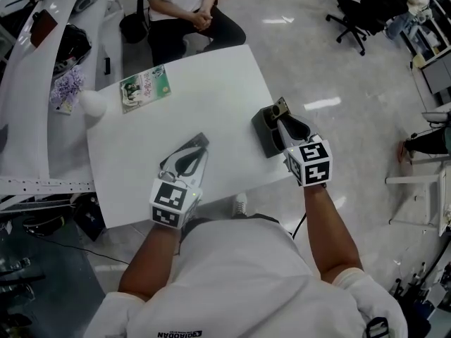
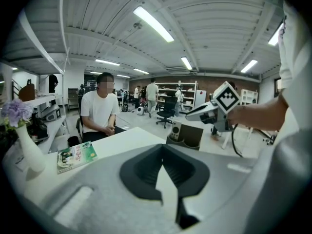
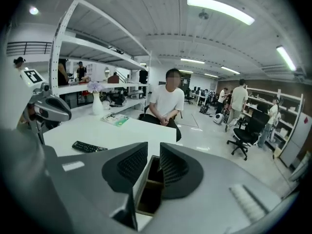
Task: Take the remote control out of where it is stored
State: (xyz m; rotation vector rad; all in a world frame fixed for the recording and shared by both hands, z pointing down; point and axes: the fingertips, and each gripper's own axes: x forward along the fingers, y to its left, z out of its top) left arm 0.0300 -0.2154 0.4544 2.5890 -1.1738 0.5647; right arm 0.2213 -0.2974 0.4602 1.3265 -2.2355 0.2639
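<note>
The black remote control [image 3: 89,146] lies flat on the white table [image 1: 211,83], outside the holder. In the head view only its dark end [image 1: 201,140] shows, just past the tip of my left gripper [image 1: 194,151]. The left gripper [image 2: 162,152] hovers over it with its pads meeting at the tips and nothing between them. The dark open-topped holder [image 1: 266,129] stands near the table's right edge. My right gripper [image 1: 280,113] is above the holder, jaws apart. Through that gap I see the holder's empty compartments [image 3: 150,189].
A green booklet [image 1: 144,88] and a white vase of purple flowers [image 1: 88,103] sit at the table's far left. A person [image 1: 187,9] sits at the far side. The holder stands close to the table's right edge, with floor beyond.
</note>
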